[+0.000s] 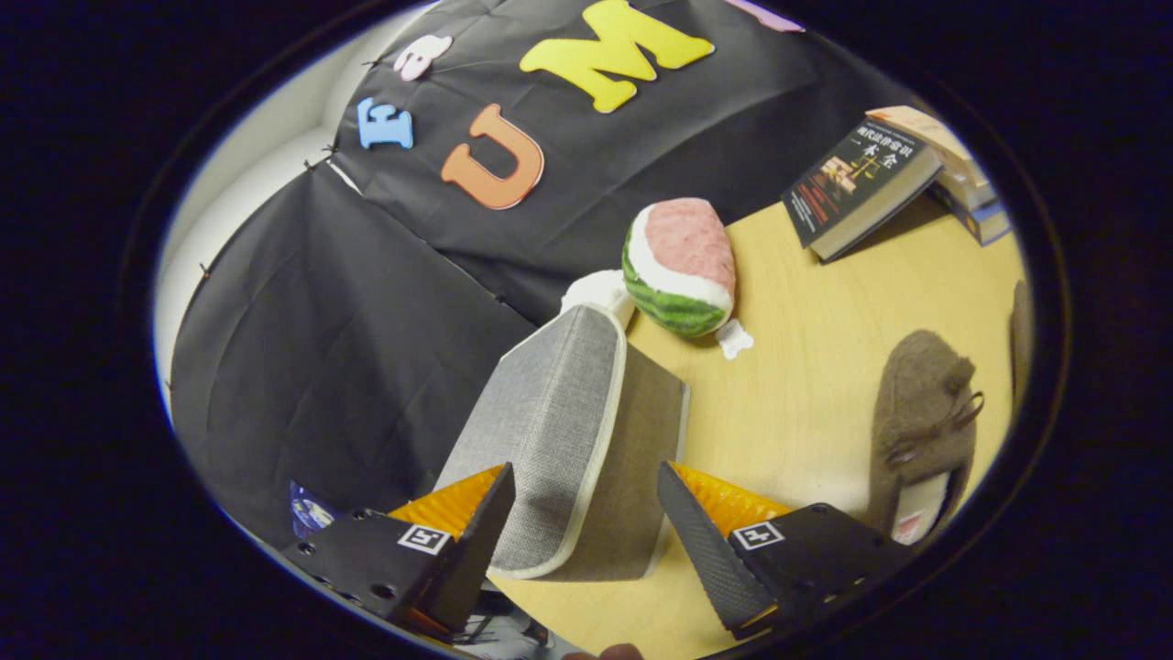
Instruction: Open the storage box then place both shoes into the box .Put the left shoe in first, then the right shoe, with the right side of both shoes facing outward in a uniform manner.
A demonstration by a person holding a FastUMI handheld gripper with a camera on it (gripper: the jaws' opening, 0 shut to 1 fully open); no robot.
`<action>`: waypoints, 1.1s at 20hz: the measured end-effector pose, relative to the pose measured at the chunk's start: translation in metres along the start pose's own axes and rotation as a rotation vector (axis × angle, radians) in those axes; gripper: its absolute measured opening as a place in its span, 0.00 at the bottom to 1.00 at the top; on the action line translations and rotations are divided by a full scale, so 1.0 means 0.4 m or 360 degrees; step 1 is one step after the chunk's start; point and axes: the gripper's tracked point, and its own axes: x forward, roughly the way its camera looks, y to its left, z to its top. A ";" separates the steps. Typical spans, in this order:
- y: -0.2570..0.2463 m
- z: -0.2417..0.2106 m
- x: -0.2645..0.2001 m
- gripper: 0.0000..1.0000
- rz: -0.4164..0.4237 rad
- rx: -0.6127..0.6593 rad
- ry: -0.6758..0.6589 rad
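A grey fabric storage box lid (550, 431) with cream piping stands raised on edge between my fingers, its darker side face (655, 440) turned to the right finger. My gripper (585, 472) holds it, and both fingers (481, 532) seem to press on its sides. A brown fuzzy shoe (921, 422) with a small bow lies on the wooden table (806, 385), to the right of and beyond the right finger. A thin brown sliver (1020, 339) further right may be the second shoe. The box body is hidden by the lid.
A watermelon plush toy (683, 266) sits on the table just beyond the lid, with something white (600, 289) beside it. Books (861, 183) are stacked at the far right corner. The black cloth wall (348, 348) closes the left and back.
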 end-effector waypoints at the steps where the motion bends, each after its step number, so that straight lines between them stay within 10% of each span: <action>1: 0.004 -0.010 0.013 0.95 0.0022 0.0017 0.0023; 15: 0.031 -0.035 0.053 0.90 0.0390 0.0672 0.0204; 22: 0.048 -0.029 0.036 0.47 0.0438 0.0698 0.0247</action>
